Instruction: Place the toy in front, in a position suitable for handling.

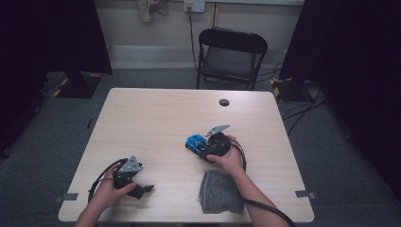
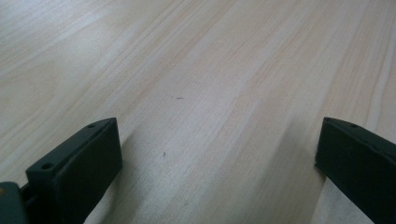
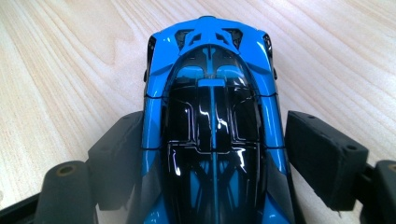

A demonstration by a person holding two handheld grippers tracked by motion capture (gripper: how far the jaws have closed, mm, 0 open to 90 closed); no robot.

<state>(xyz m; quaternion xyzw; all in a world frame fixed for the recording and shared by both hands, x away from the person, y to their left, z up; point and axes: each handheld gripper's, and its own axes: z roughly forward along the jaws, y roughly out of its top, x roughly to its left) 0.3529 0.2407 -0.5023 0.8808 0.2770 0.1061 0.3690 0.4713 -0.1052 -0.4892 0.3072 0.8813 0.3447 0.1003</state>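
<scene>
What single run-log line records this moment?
left gripper: open, nothing held | right gripper: fingers astride blue toy car, right pad apart | grey cloth: near edge

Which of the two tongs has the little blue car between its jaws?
The right tongs, near the table's middle, have the blue toy car between their jaws, with a gap on one side. The left tongs stand wide over bare table.

A pale wood-grain table (image 1: pixel 156 123) with a dark round cable hole (image 1: pixel 224 102) near its far edge carried a blue and black toy car (image 1: pixel 196 143) right of centre and a grey felt pouch (image 1: pixel 220 191) at its near edge.
</scene>
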